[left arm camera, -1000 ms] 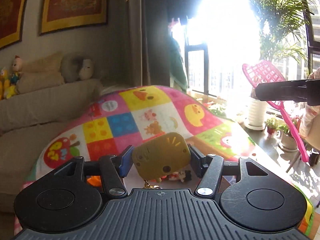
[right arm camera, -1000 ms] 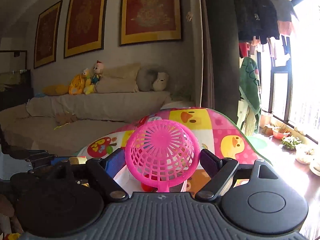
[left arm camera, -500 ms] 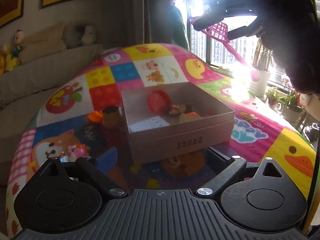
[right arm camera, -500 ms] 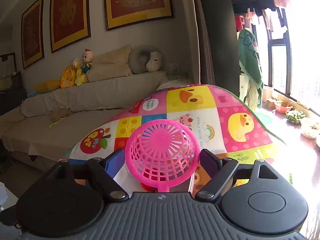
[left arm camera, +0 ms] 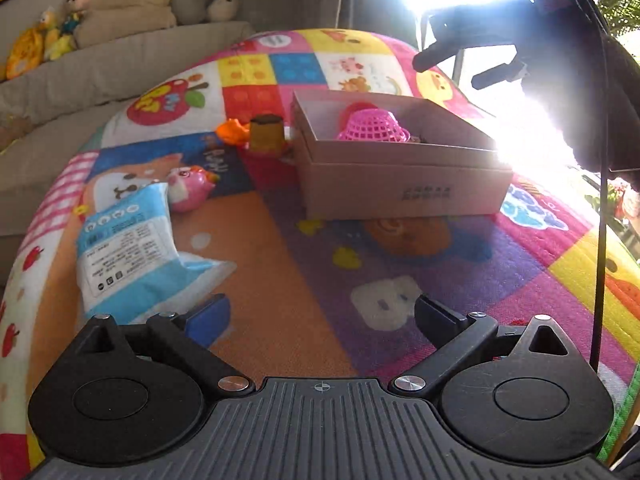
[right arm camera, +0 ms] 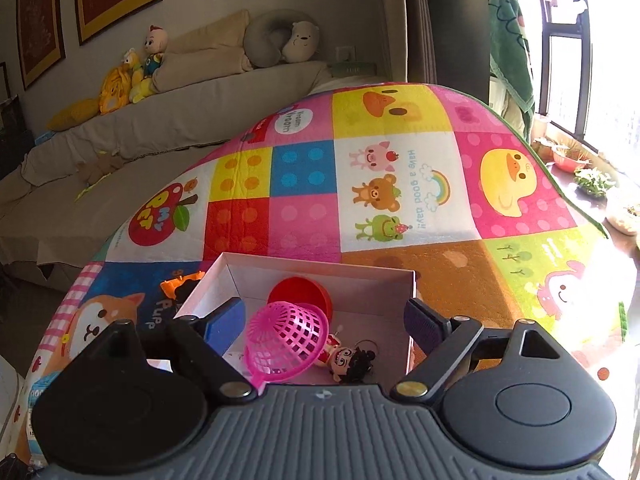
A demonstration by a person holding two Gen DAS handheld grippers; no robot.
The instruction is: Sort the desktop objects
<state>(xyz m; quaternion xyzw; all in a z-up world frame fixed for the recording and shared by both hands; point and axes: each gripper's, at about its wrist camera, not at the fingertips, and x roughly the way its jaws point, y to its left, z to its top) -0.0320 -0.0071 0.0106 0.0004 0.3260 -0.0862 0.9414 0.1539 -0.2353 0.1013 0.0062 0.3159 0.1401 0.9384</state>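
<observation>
Entry: our left gripper (left arm camera: 320, 316), jaws now released and empty, and right gripper (right arm camera: 324, 320), jaws opening, have dropped the pink basket (right arm camera: 286, 344) into the box (right arm camera: 320, 270).

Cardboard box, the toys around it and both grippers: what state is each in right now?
Cardboard box: lidless, holding toys.
Pink basket: tipped over inside box.
Doll keychain: lying in box.
Blue pouch: flat on mat.
Left gripper: jaws opening, empty.
Right gripper: jaws opening, basket released.
</observation>
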